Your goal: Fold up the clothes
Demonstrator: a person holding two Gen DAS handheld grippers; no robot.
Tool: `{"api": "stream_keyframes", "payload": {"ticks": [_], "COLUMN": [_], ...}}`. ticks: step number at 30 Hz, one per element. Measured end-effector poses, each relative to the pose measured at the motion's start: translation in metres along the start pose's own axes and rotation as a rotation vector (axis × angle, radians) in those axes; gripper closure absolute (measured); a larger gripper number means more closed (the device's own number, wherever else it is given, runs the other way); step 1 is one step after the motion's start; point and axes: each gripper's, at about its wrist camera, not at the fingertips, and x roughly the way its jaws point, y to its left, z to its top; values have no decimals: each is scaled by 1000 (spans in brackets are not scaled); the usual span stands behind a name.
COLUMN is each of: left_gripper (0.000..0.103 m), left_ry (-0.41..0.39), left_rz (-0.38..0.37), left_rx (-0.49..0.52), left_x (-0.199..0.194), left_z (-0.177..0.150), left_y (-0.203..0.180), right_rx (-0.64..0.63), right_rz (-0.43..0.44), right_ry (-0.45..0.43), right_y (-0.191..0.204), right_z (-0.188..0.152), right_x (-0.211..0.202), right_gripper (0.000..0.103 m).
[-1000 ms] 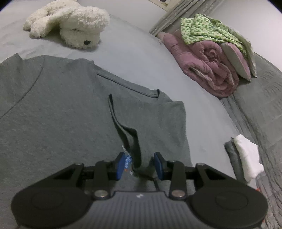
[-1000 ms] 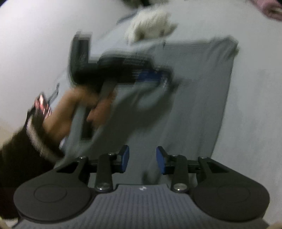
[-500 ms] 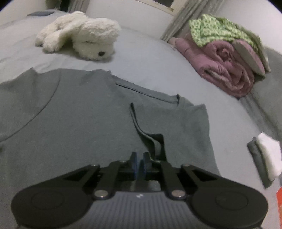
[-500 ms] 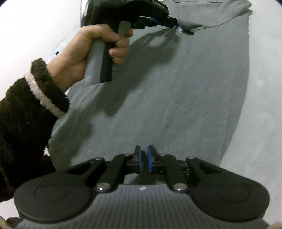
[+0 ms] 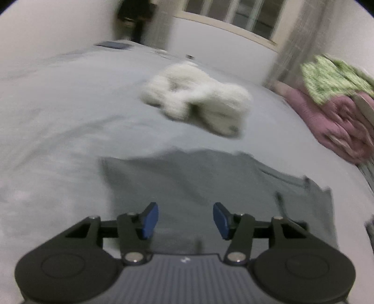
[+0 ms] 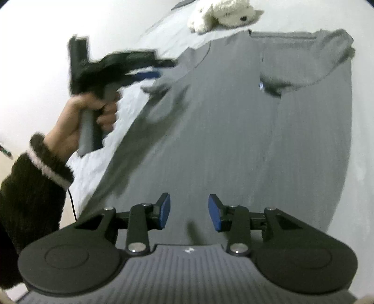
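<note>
Both tongs (image 5: 185, 218) (image 6: 189, 212) are black with blue pads, silver screws and ribbed grey bodies; the sleeve (image 6: 30, 184) is dark fleece, pale-cuffed.

One grey T-shirt (image 6: 245, 131) is lying on the bed (image 5: 58, 112). One white plush toy (image 6: 224, 14) is sitting beyond the T-shirt's collar. Two hand-held grippers are hovering over the T-shirt: left hand-held gripper (image 5: 185, 219), right hand-held gripper (image 6: 189, 211).

The left gripper (image 5: 185, 219) stood with its blue pads wide apart, nothing between them. The right gripper (image 6: 189, 212) was likewise spread and empty. A hand (image 6: 86, 117) in a dark fuzzy sleeve (image 6: 32, 187) gripped the left gripper's handle, blurred.
</note>
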Motion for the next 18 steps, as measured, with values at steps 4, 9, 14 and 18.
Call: {"api": "stream_keyframes", "payload": {"ticks": [4, 9, 14, 18], "left_gripper": [44, 47, 54, 94], "left_ry": [29, 80, 31, 1], "left_rz": [23, 14, -49, -97], "left_rx": [-109, -260, -328, -417], "left_x": [12, 37, 49, 62], "left_z": [7, 10, 6, 3], "left_y": [36, 73, 74, 83], "right_rx": [6, 16, 35, 50], "right_rz": [-12, -1, 4, 12], "right_ry": [-34, -73, -88, -107], "right_y": [-15, -29, -28, -26], "right_z": [9, 7, 13, 20], "right_x": [7, 6, 4, 4], "right_gripper": [62, 62, 62, 62]}}
